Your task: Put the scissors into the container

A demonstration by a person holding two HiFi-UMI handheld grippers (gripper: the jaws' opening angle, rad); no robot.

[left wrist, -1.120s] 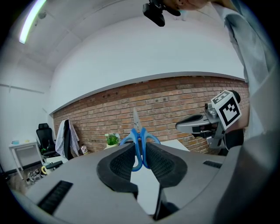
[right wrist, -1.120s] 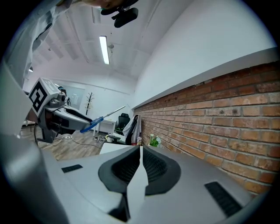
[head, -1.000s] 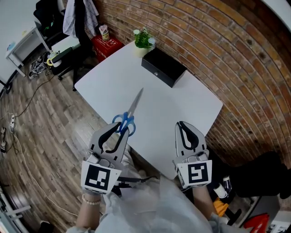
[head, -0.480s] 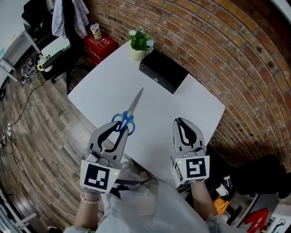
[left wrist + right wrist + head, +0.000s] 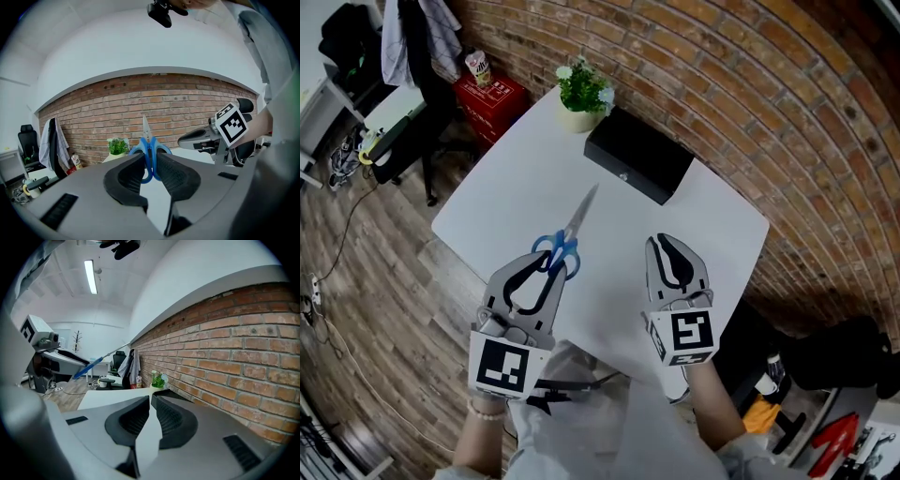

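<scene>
Your right hand-held gripper (image 5: 667,244) has edged left, jaws together, empty, left hand-held gripper (image 5: 550,260) clamped on blue-handled steel scissors (image 5: 568,240) above white tabletop (image 5: 511,187), well apart from black rectangular container (image 5: 639,157).

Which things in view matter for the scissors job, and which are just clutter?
Job: scissors, held in the left gripper; black container on the table; right gripper, shut and empty.
Lying about: potted plant, red box, hanging clothes.

white table (image 5: 511,183) bears black box (image 5: 639,161), plant (image 5: 581,92)
</scene>
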